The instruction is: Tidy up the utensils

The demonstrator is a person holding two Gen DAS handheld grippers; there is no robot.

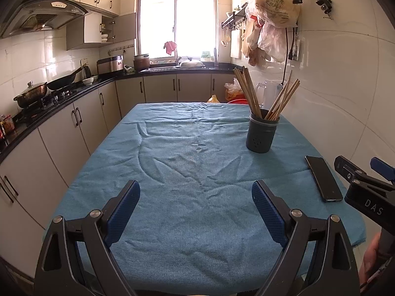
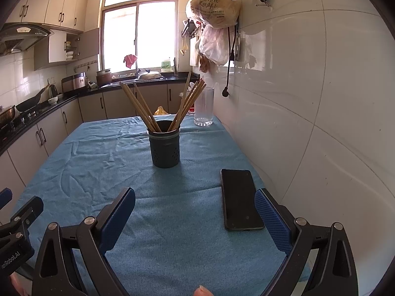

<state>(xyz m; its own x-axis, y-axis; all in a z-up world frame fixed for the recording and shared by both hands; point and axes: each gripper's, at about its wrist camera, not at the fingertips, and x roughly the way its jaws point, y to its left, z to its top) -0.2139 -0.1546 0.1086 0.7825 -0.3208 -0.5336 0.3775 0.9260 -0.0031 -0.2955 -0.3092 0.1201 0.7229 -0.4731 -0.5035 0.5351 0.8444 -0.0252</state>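
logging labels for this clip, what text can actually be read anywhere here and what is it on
"DAS": white letters on the body of the right gripper, seen from the left wrist view.
"enRobot.AI": on the body of the left gripper, cut off at the frame edge in the right wrist view.
Green and dark Chinese print on the hanging plastic bag: too blurred to read reliably.
Phone, utensil holder: no text visible.
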